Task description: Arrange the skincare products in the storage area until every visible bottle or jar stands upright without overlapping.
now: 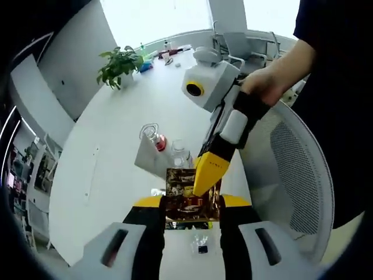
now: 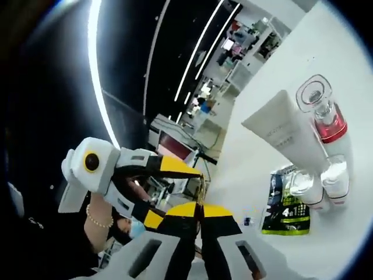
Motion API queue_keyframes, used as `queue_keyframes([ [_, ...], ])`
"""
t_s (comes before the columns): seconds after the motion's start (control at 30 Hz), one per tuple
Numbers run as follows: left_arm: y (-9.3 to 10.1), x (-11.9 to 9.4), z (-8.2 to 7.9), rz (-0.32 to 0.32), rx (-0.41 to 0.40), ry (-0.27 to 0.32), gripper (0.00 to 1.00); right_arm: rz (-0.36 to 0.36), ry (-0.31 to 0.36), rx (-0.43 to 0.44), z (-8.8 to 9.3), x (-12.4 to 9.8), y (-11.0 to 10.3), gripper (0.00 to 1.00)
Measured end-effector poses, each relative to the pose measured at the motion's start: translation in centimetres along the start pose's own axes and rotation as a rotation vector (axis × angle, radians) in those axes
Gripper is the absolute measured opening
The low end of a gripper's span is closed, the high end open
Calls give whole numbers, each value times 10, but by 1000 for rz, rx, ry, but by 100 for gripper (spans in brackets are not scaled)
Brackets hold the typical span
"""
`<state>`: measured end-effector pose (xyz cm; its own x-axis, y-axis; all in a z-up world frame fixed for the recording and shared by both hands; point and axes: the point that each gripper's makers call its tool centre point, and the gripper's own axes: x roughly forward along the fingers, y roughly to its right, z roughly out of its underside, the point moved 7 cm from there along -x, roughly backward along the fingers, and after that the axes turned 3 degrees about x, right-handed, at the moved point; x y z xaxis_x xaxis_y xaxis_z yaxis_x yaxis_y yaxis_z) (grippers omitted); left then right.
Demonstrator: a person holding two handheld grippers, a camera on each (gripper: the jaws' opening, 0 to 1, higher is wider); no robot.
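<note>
My left gripper (image 1: 192, 204) holds a dark brown printed sachet (image 1: 187, 192) between its yellow-tipped jaws, above the white table (image 1: 116, 175). From the right, my right gripper (image 1: 208, 170) comes in and pinches the sachet's upper right edge. In the right gripper view the sachet (image 2: 201, 189) is edge-on, a thin strip in my right gripper (image 2: 199, 219); the left gripper (image 2: 163, 192) reaches in from the left. On the table lie a white tube (image 1: 147, 156) (image 2: 285, 137), a red-banded bottle with a clear cap (image 1: 156, 140) (image 2: 323, 116), two small clear-capped bottles (image 1: 178, 153) (image 2: 320, 185) and a green-black sachet (image 2: 285, 204).
A potted plant (image 1: 119, 65) and small clutter stand at the table's far end. A white mesh chair (image 1: 297, 175) is at the right. A person's hand (image 1: 265, 84) holds the right gripper. A tiny clear item (image 1: 201, 245) lies under my left jaws.
</note>
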<state>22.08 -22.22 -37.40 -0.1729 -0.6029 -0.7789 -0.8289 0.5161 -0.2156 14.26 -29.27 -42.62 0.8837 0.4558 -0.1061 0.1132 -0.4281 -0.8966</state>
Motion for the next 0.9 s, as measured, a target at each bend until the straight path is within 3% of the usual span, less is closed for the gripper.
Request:
queue_keyframes([
  [0.27, 4, -2, -1, -26, -58, 40, 40, 8, 27, 12, -1, -3, 1, 0],
  [0.33, 2, -7, 4, -82, -151, 59, 42, 19, 43, 8, -3, -4, 0, 0],
  [0.47, 6, -14, 7, -132, -319, 197, 51, 12, 86, 21, -7, -8, 0, 0],
  [0.63, 13, -19, 16, -177, -535, 324, 51, 10, 108, 16, -7, -10, -1, 0],
  [0.73, 13, -21, 30, -207, -639, 371, 50, 2, 123, 14, -7, -9, -2, 0],
  [0.8, 21, -21, 31, -245, -691, 396, 51, -3, 129, 6, -6, -8, -4, 0],
  [0.83, 24, -21, 30, -253, -719, 431, 52, -6, 138, -8, -5, -8, -6, 0],
  [0.9, 27, -22, 34, -251, -850, 541, 52, -11, 149, -37, -5, -8, -9, 0],
])
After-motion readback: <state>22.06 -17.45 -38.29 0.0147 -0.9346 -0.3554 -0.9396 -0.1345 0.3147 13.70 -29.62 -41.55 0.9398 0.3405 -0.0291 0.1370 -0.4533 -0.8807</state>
